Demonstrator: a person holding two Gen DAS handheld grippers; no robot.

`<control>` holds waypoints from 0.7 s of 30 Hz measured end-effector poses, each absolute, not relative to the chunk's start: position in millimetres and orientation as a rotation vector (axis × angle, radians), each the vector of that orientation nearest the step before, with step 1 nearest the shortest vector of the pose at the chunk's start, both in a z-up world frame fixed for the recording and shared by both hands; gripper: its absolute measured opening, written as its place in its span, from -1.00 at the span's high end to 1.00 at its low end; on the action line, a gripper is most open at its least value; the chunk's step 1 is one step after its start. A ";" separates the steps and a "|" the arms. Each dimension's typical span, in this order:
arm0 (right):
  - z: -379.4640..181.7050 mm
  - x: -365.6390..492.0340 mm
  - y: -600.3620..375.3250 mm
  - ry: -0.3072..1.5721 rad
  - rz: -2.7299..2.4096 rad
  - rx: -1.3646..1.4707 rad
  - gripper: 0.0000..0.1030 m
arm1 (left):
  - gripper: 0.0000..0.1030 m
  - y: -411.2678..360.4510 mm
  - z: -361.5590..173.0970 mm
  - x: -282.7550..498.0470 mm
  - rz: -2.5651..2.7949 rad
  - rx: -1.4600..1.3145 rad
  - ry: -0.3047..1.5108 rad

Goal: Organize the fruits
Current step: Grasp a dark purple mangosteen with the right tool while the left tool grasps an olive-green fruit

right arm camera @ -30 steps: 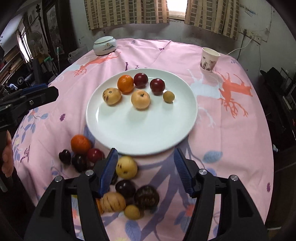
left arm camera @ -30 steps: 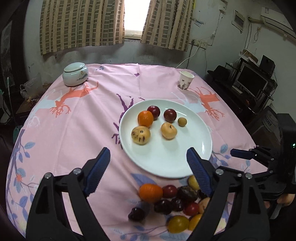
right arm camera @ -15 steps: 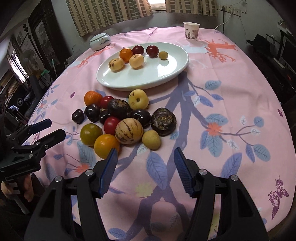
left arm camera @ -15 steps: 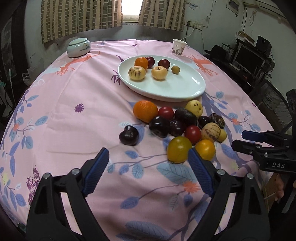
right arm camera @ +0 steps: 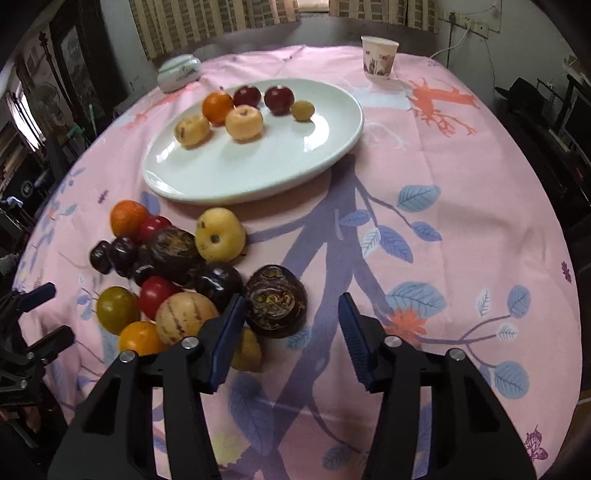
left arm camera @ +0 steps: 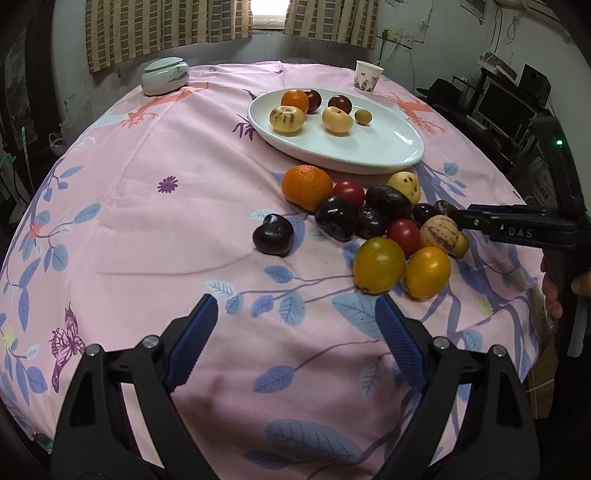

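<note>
five fruits sit on the plate (right arm camera: 332,147) far ahead; about a dozen wait just before the empty, spread right gripper (right arm camera: 291,321); left gripper (left arm camera: 295,332) likewise spread

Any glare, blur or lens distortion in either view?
Left wrist view: window blown out between the curtains, table edge bowed by fisheye, fruit sharp. Right wrist view: specular glare on the white plate, lidded jar slightly smeared, dark vignetted corners.
</note>
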State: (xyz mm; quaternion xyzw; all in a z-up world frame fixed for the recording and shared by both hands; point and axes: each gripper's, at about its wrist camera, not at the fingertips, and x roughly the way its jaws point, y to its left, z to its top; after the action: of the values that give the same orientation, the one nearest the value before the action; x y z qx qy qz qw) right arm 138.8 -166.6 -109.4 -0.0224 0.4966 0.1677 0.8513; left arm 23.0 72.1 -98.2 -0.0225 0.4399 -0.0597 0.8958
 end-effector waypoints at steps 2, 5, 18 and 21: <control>-115.1 144.5 -160.8 1.077 0.371 -0.040 0.02 | -0.72 71.6 -98.7 24.5 -0.131 -0.047 0.914; -117.8 153.0 -153.6 1.080 0.339 -0.092 0.21 | -0.72 66.6 -101.6 30.0 -0.142 -0.046 0.924; -80.9 77.7 -203.7 0.945 0.319 0.068 0.21 | -0.71 30.8 -125.8 58.6 -0.168 0.030 0.986; -82.9 68.9 -206.0 0.945 0.337 0.090 0.21 | -0.61 19.3 -126.1 65.8 -0.157 0.055 0.963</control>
State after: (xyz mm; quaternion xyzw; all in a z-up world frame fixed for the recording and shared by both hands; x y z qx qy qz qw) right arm 68.9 -206.0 -82.9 0.0432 0.4528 0.1613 0.8759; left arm 65.8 19.3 -126.1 0.0262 0.4625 -0.0754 0.8830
